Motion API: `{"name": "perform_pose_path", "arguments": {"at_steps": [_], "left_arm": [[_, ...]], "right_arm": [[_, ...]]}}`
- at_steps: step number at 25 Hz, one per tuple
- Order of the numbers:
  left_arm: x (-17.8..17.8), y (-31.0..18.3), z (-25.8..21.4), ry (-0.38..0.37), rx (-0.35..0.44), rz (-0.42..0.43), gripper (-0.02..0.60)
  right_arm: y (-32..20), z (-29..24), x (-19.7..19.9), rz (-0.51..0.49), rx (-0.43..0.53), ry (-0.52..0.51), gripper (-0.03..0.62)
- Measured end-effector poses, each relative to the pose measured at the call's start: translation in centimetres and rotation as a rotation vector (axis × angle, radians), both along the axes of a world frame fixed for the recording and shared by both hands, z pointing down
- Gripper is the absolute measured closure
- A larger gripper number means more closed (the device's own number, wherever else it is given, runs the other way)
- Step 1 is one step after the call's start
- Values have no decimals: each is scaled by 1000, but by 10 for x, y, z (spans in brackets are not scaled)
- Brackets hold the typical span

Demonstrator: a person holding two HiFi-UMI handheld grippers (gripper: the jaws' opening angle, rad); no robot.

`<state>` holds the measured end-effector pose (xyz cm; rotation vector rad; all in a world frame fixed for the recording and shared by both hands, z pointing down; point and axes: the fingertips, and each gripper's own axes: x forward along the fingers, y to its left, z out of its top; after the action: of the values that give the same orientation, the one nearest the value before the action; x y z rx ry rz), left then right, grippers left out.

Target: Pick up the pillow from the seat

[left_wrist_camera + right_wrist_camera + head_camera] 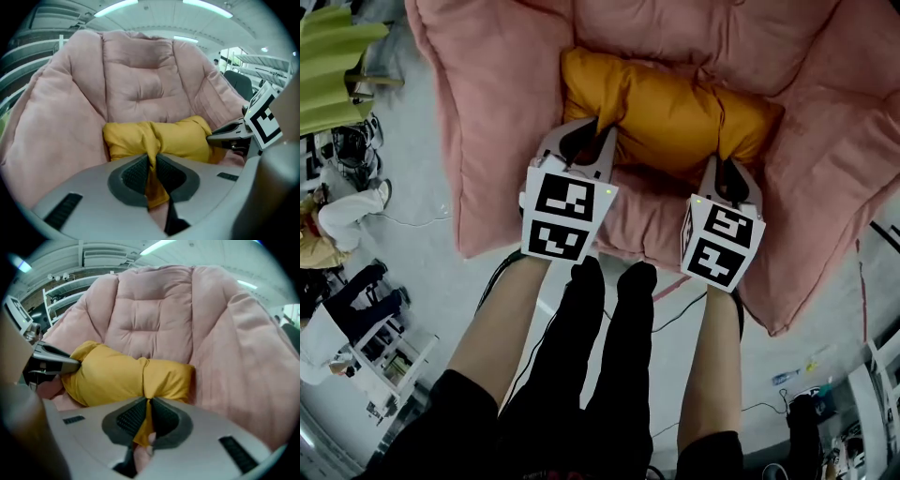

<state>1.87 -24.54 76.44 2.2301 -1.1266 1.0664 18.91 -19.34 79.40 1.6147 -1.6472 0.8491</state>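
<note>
A mustard-yellow pillow (666, 108) lies across the seat of a big pink cushioned chair (497, 112). My left gripper (602, 131) is shut on the pillow's left part; in the left gripper view a pinched fold of the yellow pillow (178, 138) runs between the dark pads (136, 176) of my left gripper (153, 165). My right gripper (721, 171) is shut on the pillow's right part, where the pillow (117, 376) bunches in at the pads (130, 419) of my right gripper (148, 408). Each gripper shows in the other's view at the pillow's far end.
The pink chair's back (140, 79) and padded sides (243, 357) rise round the pillow. The person's dark-trousered legs (600, 356) stand just before the seat's front edge. Cables (675, 314) lie on the grey floor; shelving and clutter (356, 337) stand at the left.
</note>
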Motion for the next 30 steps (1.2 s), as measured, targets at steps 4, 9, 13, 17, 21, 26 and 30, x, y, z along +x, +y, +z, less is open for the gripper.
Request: {"name": "perform_pose_path", "arguments": {"at_steps": [4,9,13,17,21,26,30], "left_arm": [[-2,-3,-31,63,82,-13,543],[-4,-1,-64,110,164,-3,549],[-8,0,-90,139,210,-4,549],[-7,-2,-118,153,238,-6,549],[-6,-3,-147,169,276,-1,549],[-9,-6,-190,187,330,-3,549],[-13,-7,-227,197,372,-12,549]], "right_arm": [[0,-30,1,19,79,-2,557],[3,-58,1,51,151,-13,559],[1,-85,0,57,201,-10,559],[-1,-113,3,64,226,-10,559],[-3,-141,5,70,257,-6,559],[-8,-184,4,75,307,1,559],[-11,-222,1,70,347,7,559]]}}
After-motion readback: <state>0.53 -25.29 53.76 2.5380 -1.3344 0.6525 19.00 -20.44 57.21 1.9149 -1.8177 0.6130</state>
